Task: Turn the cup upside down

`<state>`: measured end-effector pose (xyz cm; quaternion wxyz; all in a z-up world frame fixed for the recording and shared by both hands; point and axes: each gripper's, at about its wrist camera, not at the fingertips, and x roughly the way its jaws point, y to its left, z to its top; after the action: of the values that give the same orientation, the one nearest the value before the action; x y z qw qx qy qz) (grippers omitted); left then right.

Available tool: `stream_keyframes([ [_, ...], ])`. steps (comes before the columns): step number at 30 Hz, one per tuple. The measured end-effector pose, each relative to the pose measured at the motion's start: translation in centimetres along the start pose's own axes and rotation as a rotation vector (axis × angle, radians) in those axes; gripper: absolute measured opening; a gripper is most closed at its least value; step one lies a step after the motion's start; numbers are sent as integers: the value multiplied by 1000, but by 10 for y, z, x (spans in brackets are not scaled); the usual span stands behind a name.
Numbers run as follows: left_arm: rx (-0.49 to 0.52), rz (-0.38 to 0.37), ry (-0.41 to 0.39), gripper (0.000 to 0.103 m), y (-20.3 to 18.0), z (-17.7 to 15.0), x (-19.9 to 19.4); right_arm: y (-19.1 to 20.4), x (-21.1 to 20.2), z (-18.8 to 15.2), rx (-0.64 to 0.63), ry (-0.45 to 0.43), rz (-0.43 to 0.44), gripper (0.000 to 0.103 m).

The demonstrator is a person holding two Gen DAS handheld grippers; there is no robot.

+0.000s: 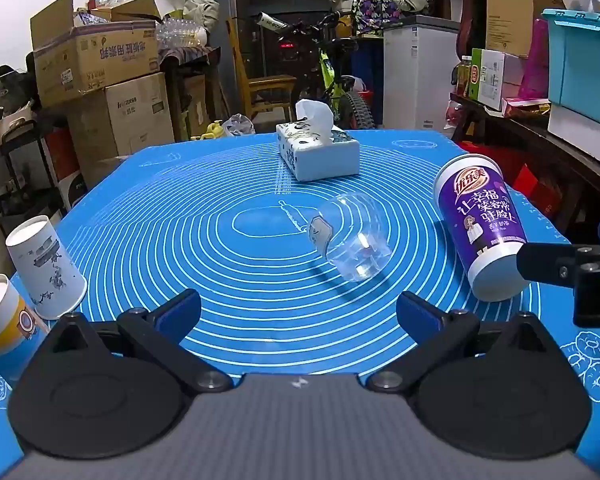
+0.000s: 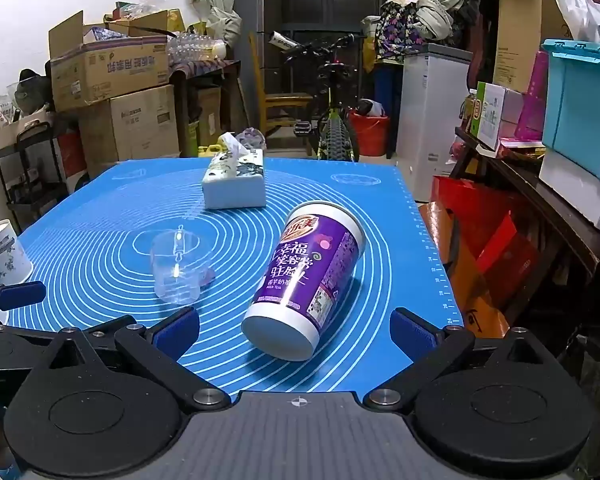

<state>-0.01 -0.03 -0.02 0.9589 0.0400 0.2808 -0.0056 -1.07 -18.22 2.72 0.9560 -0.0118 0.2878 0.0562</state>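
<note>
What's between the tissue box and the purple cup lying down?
Nothing: only bare blue mat lies between the tissue box and the purple milk tea cup, clearest in the right wrist view.

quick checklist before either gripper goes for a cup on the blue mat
1. Right gripper open: ok.
2. Left gripper open: ok.
3. Purple-and-white milk tea cup lying on its side between the right gripper's fingers, not yet gripped: ok.
4. Clear plastic cup on its side, free of the purple cup: ok.
5. White tissue box well behind both: ok.
6. Purple cup empty: cannot tell.
</note>
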Motion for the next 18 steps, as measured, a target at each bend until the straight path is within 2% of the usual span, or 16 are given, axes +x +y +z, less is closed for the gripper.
stream_keyframes([
  [18, -7, -4, 10, 102, 2, 0, 0, 1, 5, -2, 0, 16, -2, 101],
])
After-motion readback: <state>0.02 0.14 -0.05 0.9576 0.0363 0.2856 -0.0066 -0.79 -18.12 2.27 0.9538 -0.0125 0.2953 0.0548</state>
